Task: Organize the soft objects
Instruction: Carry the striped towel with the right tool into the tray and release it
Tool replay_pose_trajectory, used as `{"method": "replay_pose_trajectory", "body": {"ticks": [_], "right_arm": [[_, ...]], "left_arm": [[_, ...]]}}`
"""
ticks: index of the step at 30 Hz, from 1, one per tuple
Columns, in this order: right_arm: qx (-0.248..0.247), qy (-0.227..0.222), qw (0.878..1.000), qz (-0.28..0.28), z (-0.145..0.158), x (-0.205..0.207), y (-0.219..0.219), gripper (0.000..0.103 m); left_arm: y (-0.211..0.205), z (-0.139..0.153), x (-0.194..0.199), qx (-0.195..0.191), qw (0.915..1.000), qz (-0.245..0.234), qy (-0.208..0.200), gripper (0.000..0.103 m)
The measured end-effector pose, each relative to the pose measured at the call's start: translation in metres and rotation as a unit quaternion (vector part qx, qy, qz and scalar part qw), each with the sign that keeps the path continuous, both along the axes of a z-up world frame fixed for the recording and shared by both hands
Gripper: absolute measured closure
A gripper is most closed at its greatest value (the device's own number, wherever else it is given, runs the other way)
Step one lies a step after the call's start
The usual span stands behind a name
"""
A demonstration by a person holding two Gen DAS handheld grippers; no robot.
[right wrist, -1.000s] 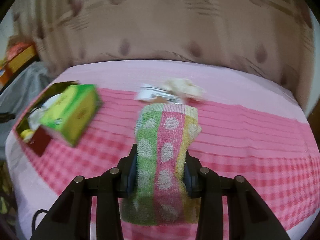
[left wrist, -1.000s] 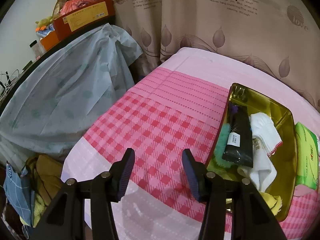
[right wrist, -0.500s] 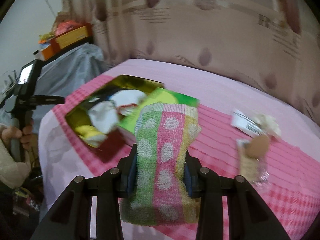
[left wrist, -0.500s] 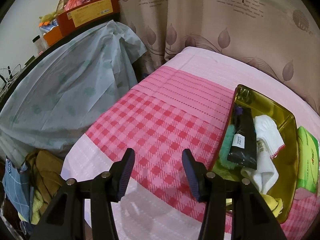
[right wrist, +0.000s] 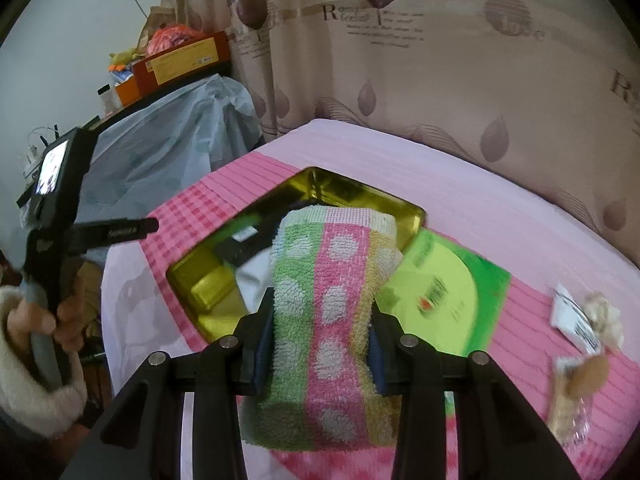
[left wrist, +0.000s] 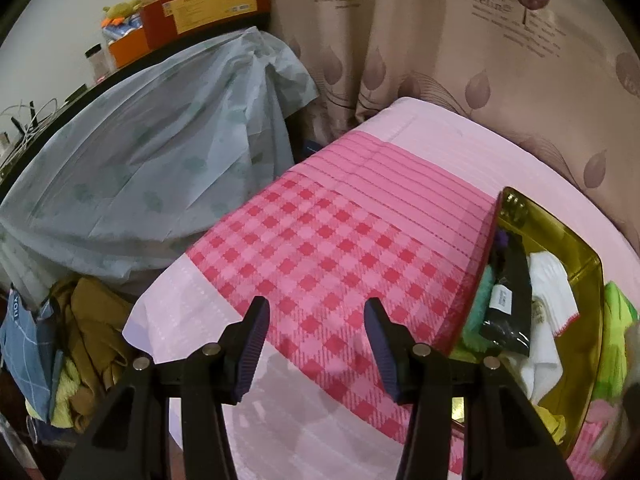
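My right claw (right wrist: 316,344) clamps a folded terry towel striped green, pink and yellow with white dots (right wrist: 324,312), held above the near edge of the translucent yellow plastic tray (right wrist: 412,216) on the pink checked bed cover (left wrist: 320,248). A green tissue pack (right wrist: 448,292) lies just beside the tray. My left claw (left wrist: 316,340) hovers wide apart over the bed, gripping nothing.

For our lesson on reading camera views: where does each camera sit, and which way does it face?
Left wrist: behind the open left tongs, facing the checked bedspread and curtain.
Right wrist: behind the right tongs clamping a dotted towel; the left hand shows.
Both share the yellow tray.
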State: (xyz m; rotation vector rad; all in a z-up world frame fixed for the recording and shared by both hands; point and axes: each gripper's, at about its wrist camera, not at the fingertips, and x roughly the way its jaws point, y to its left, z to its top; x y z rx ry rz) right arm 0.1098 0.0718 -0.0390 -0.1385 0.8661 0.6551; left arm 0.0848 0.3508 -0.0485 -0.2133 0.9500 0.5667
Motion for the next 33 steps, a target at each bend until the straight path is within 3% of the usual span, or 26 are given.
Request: {"method": "replay_pose_trajectory", "body": {"ticks": [8, 20, 25, 29, 33], "right_arm": [[-0.013, 0.006, 1.000, 0.006, -0.009, 0.044, 0.045, 0.068], [-0.043, 0.036, 0.998, -0.005, -0.040, 0.087, 0.077, 0.066], [-0.047, 0.043, 0.998, -0.011, -0.047, 0.093, 0.084, 0.055], [-0.044, 0.035, 0.998, -0.012, -0.044, 0.089, 0.080, 0.038], [-0.030, 0.031, 0.999, -0.020, -0.036, 0.084, 0.069, 0.037]], "left_arm": [[0.005, -0.002, 0.001, -0.008, 0.9999, 0.006, 0.004, 0.053], [0.012, -0.007, 0.003, -0.026, 0.9995, 0.016, 0.007, 0.053], [0.013, -0.006, 0.002, -0.029, 0.9994, 0.017, 0.005, 0.053], [0.013, -0.007, 0.003, -0.029, 0.9994, 0.015, 0.007, 0.053], [0.012, -0.007, 0.004, -0.026, 0.9995, 0.012, 0.009, 0.053]]}}
